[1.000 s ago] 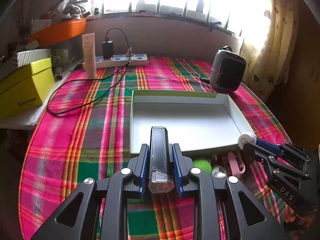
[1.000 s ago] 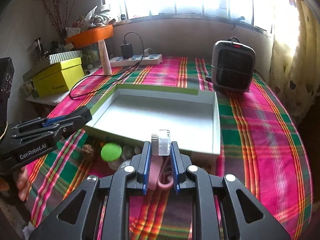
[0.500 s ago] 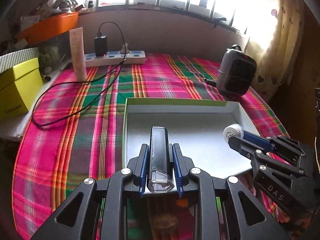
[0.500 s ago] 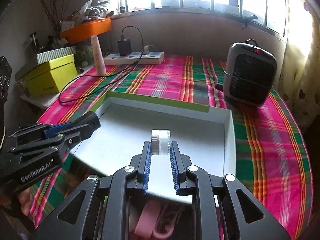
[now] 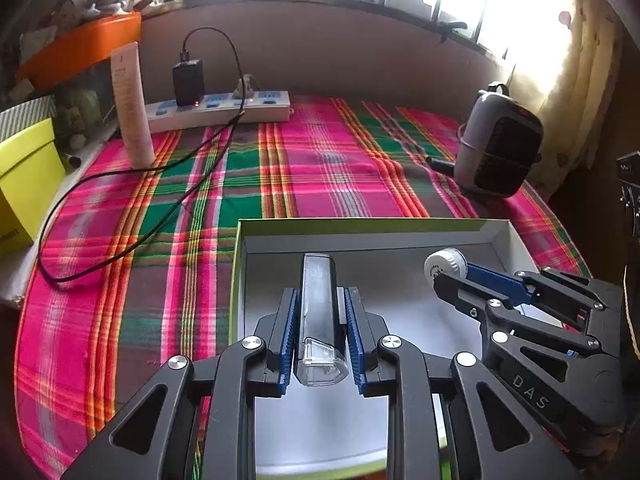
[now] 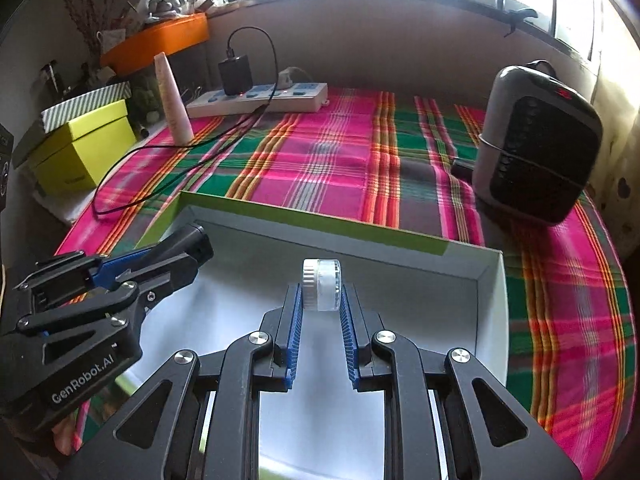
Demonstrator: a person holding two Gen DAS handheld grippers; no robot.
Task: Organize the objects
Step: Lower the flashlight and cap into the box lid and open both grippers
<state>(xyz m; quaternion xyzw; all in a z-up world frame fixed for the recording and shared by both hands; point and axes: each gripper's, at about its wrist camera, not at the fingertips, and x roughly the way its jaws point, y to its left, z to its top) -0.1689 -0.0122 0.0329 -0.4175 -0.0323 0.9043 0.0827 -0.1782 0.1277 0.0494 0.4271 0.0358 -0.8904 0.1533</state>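
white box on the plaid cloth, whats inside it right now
Nothing rests on the visible floor of the white box. The left gripper holds a dark bar light over it, the right gripper a small white jar. The grippers hide the near floor.

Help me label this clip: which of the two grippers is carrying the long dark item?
The left gripper: it clamps a long dark bar with a clear end, while the right gripper pinches a small round white jar.
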